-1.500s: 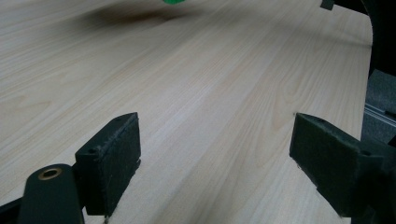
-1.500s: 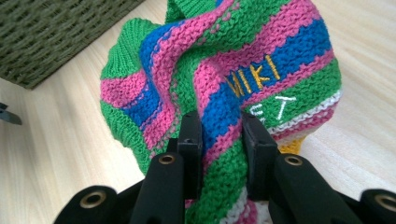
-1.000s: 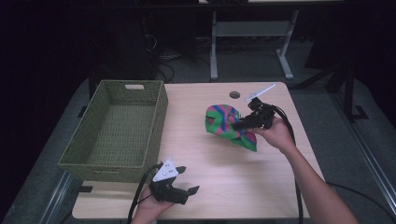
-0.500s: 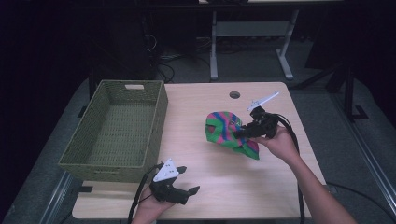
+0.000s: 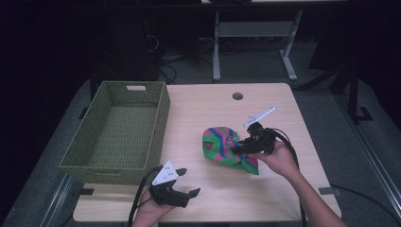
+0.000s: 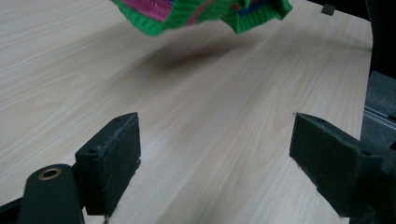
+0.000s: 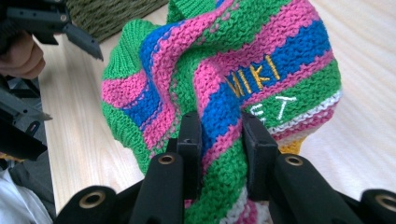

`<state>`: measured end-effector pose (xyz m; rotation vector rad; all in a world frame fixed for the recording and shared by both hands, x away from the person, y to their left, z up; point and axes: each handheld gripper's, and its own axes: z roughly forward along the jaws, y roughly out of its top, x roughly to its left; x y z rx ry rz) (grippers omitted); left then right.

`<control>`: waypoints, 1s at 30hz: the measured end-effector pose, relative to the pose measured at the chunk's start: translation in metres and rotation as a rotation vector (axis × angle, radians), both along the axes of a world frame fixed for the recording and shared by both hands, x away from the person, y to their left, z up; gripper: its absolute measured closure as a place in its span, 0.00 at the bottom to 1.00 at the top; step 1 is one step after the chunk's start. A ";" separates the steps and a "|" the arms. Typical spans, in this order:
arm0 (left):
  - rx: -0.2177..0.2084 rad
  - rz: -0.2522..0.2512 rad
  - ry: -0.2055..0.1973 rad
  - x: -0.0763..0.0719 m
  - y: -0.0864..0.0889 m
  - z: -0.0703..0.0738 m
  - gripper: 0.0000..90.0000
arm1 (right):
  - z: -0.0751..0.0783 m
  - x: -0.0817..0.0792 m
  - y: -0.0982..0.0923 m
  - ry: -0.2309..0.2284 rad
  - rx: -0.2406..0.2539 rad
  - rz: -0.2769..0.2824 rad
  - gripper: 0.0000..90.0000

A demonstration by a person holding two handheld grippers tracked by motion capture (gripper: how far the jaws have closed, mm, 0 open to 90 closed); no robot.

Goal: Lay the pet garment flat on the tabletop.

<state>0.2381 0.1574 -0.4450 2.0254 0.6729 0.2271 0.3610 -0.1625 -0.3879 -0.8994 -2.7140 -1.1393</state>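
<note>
Knit hat (image 5: 226, 147) pinched in right gripper (image 5: 242, 147) — wicker basket (image 5: 118, 130) left; left gripper (image 5: 187, 185) near.

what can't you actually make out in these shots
- Knitted cloth, right gripper view: the yellow and white stitched lettering is partly folded under, so it cannot be read whole; the right gripper covers its lower part.
- Same cloth, left gripper view: cut off by the top edge.
- Basket, high view: its near wall hides the near strip of the floor inside.
- Left gripper, high view: the hand beneath is cut off by the bottom edge.
</note>
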 end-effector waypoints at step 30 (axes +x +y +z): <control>-0.005 0.007 0.000 0.001 0.004 0.001 0.18 | -0.068 -0.011 0.030 0.089 -0.057 0.103 0.73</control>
